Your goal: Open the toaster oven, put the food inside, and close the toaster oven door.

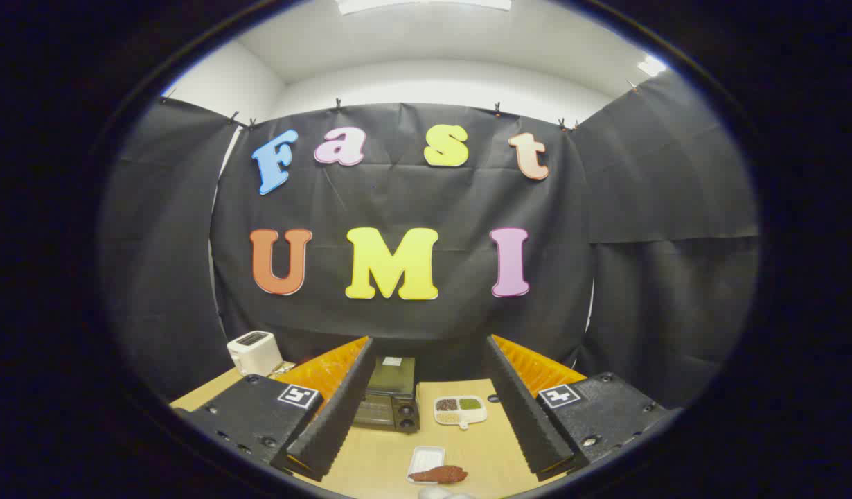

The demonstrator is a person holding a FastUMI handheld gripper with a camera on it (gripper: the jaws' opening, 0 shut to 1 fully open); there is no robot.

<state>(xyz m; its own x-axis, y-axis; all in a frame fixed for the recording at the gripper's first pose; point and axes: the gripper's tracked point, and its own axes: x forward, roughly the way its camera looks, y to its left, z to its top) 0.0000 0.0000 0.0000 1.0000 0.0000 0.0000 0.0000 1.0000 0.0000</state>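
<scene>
My gripper [429, 388] is open, held high above the wooden table [388, 457], with a wide gap and nothing between its fingers [332, 416]. Far below, seen between the fingers, stands a dark toaster oven [388, 402] with its glass door shut. A piece of reddish-brown food [438, 475] lies across the near end of a small white tray [424, 463], nearer to me than the oven.
A white divided dish [460, 410] with brown and green contents sits right of the oven. A white pop-up toaster [254, 351] stands at the table's far left corner by the cloth wall. Something pale [443, 493] shows at the near edge.
</scene>
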